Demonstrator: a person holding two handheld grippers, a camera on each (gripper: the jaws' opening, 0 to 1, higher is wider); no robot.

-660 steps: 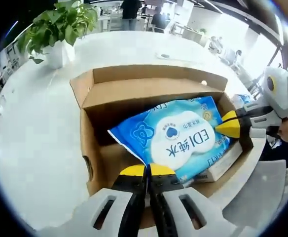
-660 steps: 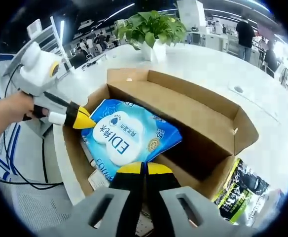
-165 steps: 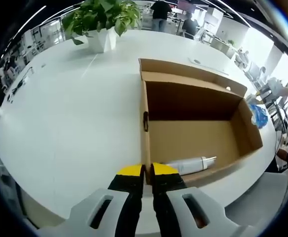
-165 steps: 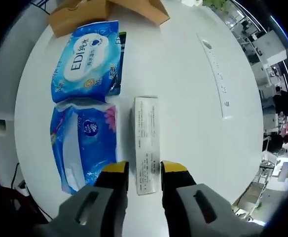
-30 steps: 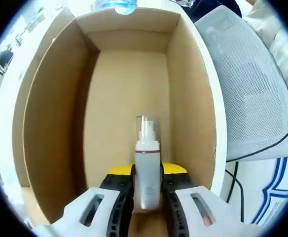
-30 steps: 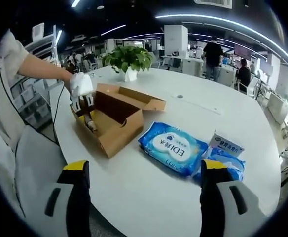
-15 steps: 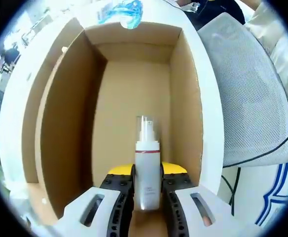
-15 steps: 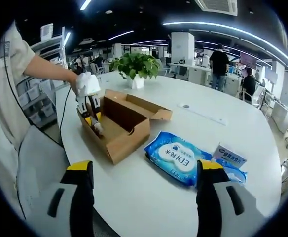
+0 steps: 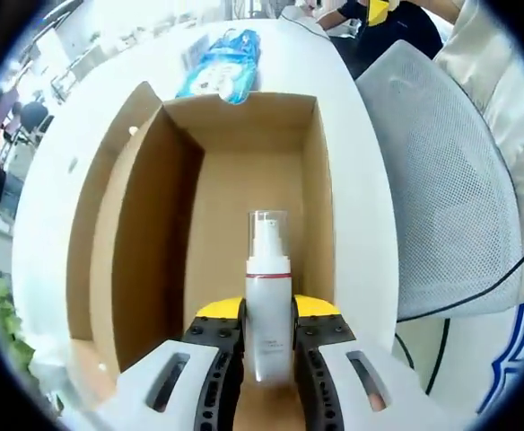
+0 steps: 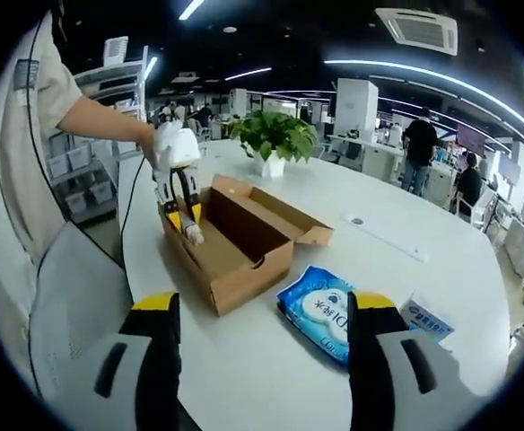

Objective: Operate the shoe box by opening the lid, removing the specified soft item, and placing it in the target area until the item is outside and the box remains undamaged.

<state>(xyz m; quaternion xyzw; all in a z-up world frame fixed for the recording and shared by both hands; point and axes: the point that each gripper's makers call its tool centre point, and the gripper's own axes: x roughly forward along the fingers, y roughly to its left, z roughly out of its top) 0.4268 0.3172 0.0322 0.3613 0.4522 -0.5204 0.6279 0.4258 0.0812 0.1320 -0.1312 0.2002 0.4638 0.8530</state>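
The brown cardboard shoe box [image 9: 244, 193] lies open below me, its inside bare. My left gripper [image 9: 268, 312] is shut on a white pump bottle [image 9: 268, 296] with a clear cap, held upright between the yellow-tipped jaws above the box's near end. In the right gripper view the box [image 10: 244, 269] sits on the white table, and the left gripper [image 10: 179, 184] hangs over its left end with the bottle [image 10: 193, 235]. A blue wet-wipes pack [image 10: 320, 323] lies right of the box. My right gripper [image 10: 264, 305] is open wide, away from all of it.
A blue wipes pack [image 9: 222, 72] lies past the box's far end. A grey mesh chair [image 9: 450, 197] stands beside the table edge. A small white carton [image 10: 428, 319] lies near the wipes. A potted plant [image 10: 275, 139] stands behind the box. People stand far back.
The left gripper has risen with the bottle, so the box looks smaller beneath it. The right gripper's view has shifted; it stays open.
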